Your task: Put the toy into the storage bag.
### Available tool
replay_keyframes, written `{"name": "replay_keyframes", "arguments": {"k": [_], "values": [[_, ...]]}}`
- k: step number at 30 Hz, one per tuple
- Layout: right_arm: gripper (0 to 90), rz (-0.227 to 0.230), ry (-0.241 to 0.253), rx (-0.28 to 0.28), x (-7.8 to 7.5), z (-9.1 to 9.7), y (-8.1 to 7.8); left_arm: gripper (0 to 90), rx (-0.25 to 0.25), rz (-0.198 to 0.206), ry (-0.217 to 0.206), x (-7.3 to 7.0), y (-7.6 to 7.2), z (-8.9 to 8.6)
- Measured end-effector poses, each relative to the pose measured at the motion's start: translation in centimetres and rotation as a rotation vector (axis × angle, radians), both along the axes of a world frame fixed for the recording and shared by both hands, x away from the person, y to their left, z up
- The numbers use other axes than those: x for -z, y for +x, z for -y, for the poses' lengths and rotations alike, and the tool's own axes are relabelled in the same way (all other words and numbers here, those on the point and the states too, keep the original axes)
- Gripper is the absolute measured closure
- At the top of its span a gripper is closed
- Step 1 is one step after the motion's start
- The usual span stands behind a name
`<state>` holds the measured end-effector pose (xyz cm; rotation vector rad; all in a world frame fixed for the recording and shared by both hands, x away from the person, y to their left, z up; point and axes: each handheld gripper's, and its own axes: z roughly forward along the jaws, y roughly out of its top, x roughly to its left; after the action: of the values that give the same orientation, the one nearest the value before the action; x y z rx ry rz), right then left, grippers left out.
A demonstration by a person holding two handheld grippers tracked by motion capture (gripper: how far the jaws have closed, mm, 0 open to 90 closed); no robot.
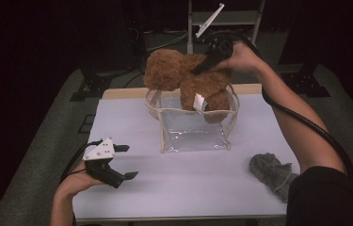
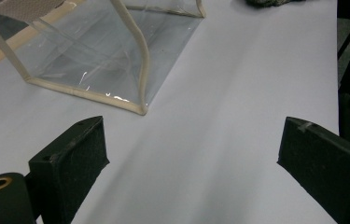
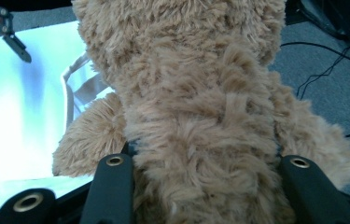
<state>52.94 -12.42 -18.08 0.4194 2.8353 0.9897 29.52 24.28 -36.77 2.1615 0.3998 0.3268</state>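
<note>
My right claw (image 1: 202, 66) pinches the brown plush bear (image 1: 188, 80); in the right gripper view its two black jaws press on both sides of the furry body (image 3: 200, 154). The bear hangs under this claw, above the open top of the clear plastic bag (image 1: 193, 129), and its lower part reaches just inside the rim. A white label (image 1: 199, 102) sticks out from the bear's side.

My left claw (image 1: 122, 162) is spread wide and holds nothing. It rests low over the white table (image 1: 188, 188), well apart from the bear. In the left gripper view (image 2: 191, 154) the bag (image 2: 107, 51) stands ahead of this claw, a little to the left, and I see bare table between the jaws.

A grey knitted thing (image 1: 270, 169) lies on the table, far to the right of my left claw, near the person's right sleeve.
</note>
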Motion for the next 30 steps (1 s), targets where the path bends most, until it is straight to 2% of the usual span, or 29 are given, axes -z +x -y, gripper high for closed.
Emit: {"name": "replay_keyframes", "arguments": {"k": [4,5,7,10,14,15,24,28,30], "values": [[55.1,-0.013,0.007,-0.012,1.1,0.0,-0.6,7.1,-0.001,0.002,-0.003,0.0,0.0,0.0],[55.1,-0.021,-0.003,-0.027,2.1,-0.1,-1.0,7.1,0.000,0.000,-0.005,0.0,0.0,0.0],[55.2,-0.032,-0.016,-0.029,2.9,-0.1,-1.3,7.1,0.001,-0.002,-0.003,0.0,0.0,0.0],[55.1,-0.055,-0.035,-0.018,4.4,0.2,-1.3,7.1,0.006,-0.007,0.003,0.1,0.0,0.1],[55.1,-0.085,-0.052,0.000,5.6,0.7,-1.5,7.1,0.006,-0.008,0.002,0.1,0.0,0.1],[55.1,-0.080,-0.056,-0.006,5.8,0.7,-1.5,7.1,0.007,-0.009,0.004,0.1,0.0,0.1],[54.6,-0.137,-0.162,-0.018,9.0,-0.4,-2.0,7.1,0.004,-0.008,0.006,0.1,-0.1,0.0],[51.0,-0.148,-0.183,-0.006,9.7,-0.4,-1.8,7.1,0.004,-0.006,0.003,0.1,-0.2,-0.1],[44.6,-0.140,-0.197,0.003,9.8,-0.5,-1.9,7.1,0.003,-0.007,0.002,0.1,-0.2,-0.1]]}}
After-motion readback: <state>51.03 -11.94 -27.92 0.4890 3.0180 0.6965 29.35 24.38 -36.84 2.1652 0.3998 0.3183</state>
